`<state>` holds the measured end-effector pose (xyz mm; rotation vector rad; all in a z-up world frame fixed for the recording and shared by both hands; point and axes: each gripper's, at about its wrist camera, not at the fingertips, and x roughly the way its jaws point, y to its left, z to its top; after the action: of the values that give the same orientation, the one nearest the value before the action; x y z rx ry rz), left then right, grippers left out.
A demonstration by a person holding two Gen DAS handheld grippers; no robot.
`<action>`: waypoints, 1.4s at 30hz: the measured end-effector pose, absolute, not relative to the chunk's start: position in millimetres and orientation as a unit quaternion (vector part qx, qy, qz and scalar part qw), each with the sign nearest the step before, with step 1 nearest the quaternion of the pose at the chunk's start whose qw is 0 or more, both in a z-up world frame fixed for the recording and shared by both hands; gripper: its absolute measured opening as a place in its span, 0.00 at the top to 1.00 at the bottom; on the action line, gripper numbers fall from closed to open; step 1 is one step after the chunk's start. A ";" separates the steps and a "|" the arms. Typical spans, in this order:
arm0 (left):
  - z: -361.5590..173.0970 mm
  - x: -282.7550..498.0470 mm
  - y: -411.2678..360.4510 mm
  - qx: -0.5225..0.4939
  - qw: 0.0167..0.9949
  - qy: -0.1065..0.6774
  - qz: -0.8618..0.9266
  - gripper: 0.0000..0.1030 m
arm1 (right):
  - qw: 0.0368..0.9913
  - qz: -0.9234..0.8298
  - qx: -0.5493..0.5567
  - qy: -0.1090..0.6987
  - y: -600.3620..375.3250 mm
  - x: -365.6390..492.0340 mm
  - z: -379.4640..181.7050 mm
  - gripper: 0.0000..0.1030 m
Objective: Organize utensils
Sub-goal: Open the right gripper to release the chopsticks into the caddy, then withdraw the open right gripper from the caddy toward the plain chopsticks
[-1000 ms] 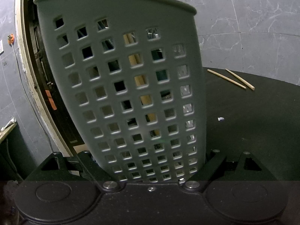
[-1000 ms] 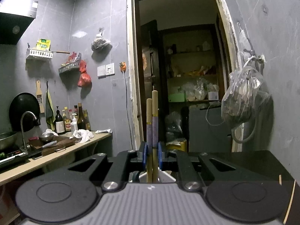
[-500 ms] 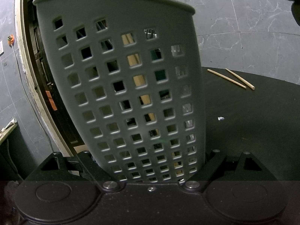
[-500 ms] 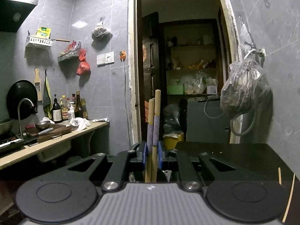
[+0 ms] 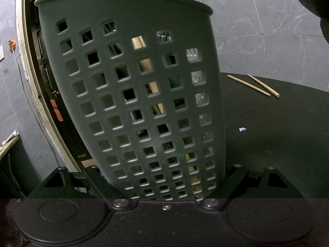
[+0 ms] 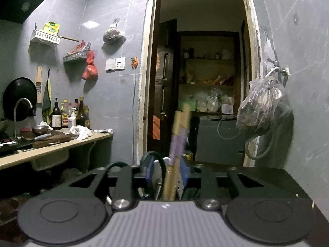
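A grey perforated utensil holder (image 5: 131,94) leans slightly left on the black table (image 5: 277,144), and my left gripper (image 5: 162,177) is shut on its base, one finger on each side. Wooden sticks and metal utensils show through its holes. In the right wrist view my right gripper (image 6: 166,173) is opening just above the holder's contents. A pair of chopsticks with purple bands (image 6: 178,135), blurred and leaning right, stands loose between the parted blue pads (image 6: 149,170). Those pads also show above the holder's rim in the left wrist view.
Two more chopsticks (image 5: 255,85) lie on the table to the right of the holder, near the tiled wall. A doorway (image 6: 205,82) opens beyond the table, a plastic bag (image 6: 263,107) hangs on the right wall, and a kitchen counter (image 6: 51,146) runs along the left.
The right gripper's jaws have parted and it has sunk toward the holder. The chopsticks, upright and pinched before, now blur, slip down and lean right. The left gripper and holder stayed put.
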<state>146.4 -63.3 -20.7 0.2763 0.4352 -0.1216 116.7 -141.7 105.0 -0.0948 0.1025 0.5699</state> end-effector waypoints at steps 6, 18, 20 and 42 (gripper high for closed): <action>-20.8 146.7 -62.9 0.137 0.965 0.215 -0.060 0.14 | 0.958 0.278 -0.045 0.052 -141.6 117.5 104.3 0.61; -20.7 146.5 -63.9 0.137 0.965 0.215 -0.060 0.13 | 0.965 0.259 -0.041 0.022 -150.4 115.1 106.8 0.27; -20.7 146.5 -64.0 0.137 0.965 0.215 -0.060 0.13 | 0.964 0.262 -0.042 0.013 -152.4 112.8 108.3 0.23; -21.3 147.4 -64.0 0.139 0.965 0.215 -0.059 0.14 | 0.991 0.101 0.015 0.087 -238.3 117.1 61.6 0.00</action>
<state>147.4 -64.0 -21.3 0.2812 0.4348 -0.1198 117.1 -238.3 61.6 0.0294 0.1743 0.2023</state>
